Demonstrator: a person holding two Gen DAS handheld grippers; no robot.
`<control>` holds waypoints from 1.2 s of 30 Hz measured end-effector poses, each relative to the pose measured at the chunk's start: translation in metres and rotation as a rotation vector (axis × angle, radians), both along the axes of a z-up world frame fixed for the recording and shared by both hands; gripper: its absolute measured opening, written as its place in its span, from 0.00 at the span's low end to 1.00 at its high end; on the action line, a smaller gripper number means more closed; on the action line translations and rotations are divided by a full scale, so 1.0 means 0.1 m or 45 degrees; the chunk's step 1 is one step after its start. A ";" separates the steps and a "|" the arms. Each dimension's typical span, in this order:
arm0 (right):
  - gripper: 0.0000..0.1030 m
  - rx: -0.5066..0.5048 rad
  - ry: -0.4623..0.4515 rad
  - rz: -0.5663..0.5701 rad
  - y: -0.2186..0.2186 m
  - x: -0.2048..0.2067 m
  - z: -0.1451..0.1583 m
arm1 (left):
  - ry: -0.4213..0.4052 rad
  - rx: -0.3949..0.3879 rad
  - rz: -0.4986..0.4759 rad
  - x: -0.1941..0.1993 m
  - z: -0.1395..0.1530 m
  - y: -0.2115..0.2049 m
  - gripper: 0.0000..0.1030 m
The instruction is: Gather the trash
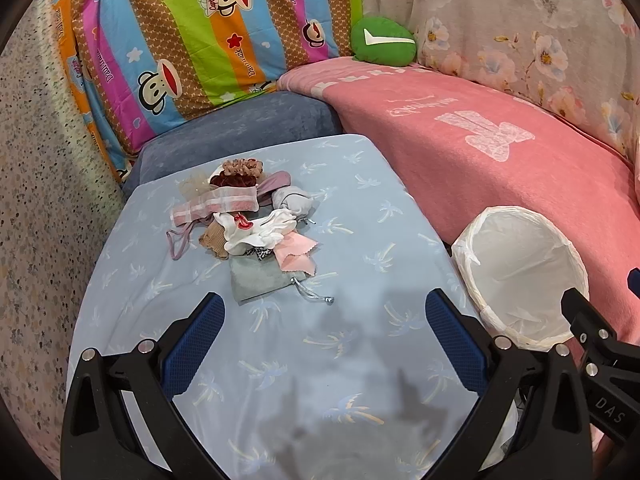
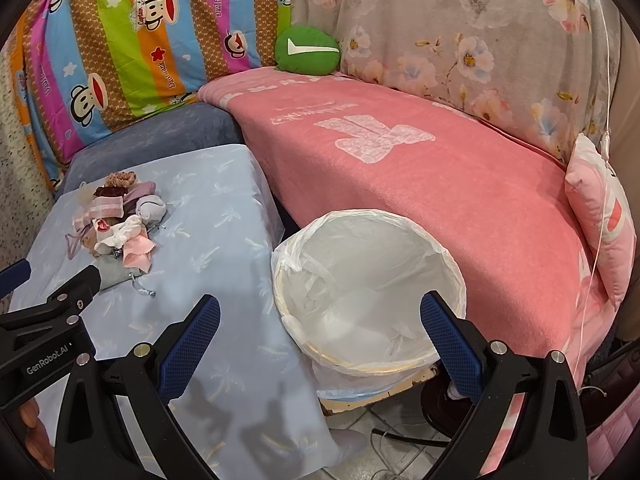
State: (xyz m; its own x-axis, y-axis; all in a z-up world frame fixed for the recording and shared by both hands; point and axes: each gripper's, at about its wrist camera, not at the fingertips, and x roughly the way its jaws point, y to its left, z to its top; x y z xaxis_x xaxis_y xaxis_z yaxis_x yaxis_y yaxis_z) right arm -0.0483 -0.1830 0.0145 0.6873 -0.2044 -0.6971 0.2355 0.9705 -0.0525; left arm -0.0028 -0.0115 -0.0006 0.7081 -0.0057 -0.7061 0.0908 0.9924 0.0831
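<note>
A pile of small cloth scraps, scrunchies and pouches (image 1: pixel 248 216) lies on the light blue table cloth (image 1: pixel 360 208), toward its far left. It also shows in the right wrist view (image 2: pixel 120 228). A bin lined with a white bag (image 1: pixel 524 276) stands right of the table, seen larger in the right wrist view (image 2: pixel 368 284). My left gripper (image 1: pixel 324 320) is open and empty, above the table just short of the pile. My right gripper (image 2: pixel 320 320) is open and empty, above the bin's near left rim.
A pink blanket (image 2: pixel 440 184) covers the sofa behind the bin. A green cushion (image 2: pixel 306 50) and a striped cartoon sheet (image 1: pixel 192 32) are at the back. A pink pillow (image 2: pixel 604 216) lies at right. Tiled floor with cables (image 2: pixel 400 436) shows under the bin.
</note>
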 end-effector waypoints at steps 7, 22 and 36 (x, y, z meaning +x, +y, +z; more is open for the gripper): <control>0.94 -0.002 -0.001 -0.001 0.00 0.00 0.01 | -0.001 0.000 -0.008 0.00 0.02 -0.03 0.93; 0.94 -0.007 -0.003 -0.010 -0.03 0.00 0.05 | 0.003 -0.014 -0.040 -0.01 0.02 -0.02 0.93; 0.94 -0.009 -0.016 -0.026 0.14 0.08 0.01 | 0.032 -0.071 -0.029 0.12 -0.07 0.20 0.93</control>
